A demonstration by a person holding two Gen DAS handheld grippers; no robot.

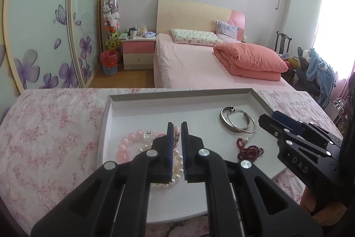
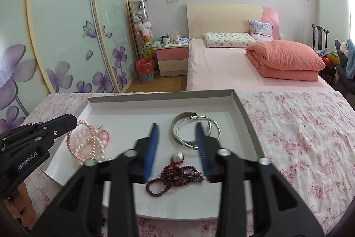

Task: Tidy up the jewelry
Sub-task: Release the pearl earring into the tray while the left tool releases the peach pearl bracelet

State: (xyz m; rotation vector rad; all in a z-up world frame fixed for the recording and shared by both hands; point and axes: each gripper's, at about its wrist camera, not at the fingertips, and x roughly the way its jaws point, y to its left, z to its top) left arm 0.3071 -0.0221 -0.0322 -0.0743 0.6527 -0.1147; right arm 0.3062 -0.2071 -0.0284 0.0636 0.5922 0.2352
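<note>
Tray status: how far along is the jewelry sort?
Looks done: pearl and pink bead bracelets, silver bangles and dark red bead strand all lie in the white tray, in three loose groups. In hand: nothing; left hand-held gripper is nearly shut over the pearls, right hand-held gripper is open over the red strand. Left: neatening, if needed.

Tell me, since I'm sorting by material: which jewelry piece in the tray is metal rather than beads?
The silver bangles, plain overlapping hoops at the tray's far right.
</note>
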